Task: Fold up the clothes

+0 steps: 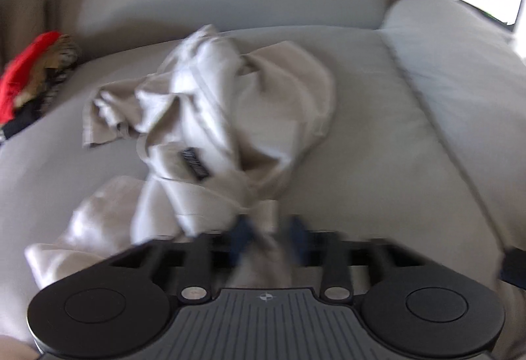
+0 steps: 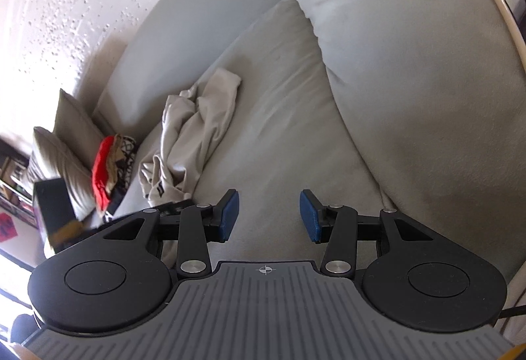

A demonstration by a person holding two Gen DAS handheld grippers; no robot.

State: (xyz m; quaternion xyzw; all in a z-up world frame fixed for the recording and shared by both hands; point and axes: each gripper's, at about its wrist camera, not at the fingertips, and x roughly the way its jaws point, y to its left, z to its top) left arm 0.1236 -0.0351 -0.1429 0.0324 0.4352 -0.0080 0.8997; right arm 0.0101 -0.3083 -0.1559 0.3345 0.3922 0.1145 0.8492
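Cloth of the crumpled beige garment [image 1: 227,110] sits between the blue pads of the left claw [image 1: 268,236], whose jaws stand narrow around a fold at the garment's near edge; blur hides whether they press it. The right claw [image 2: 269,217] hangs half open and empty above the grey sofa seat [image 2: 289,116]. The garment lies mid-seat, with a red-topped pile of clothes [image 1: 29,77] near the far end, well apart.
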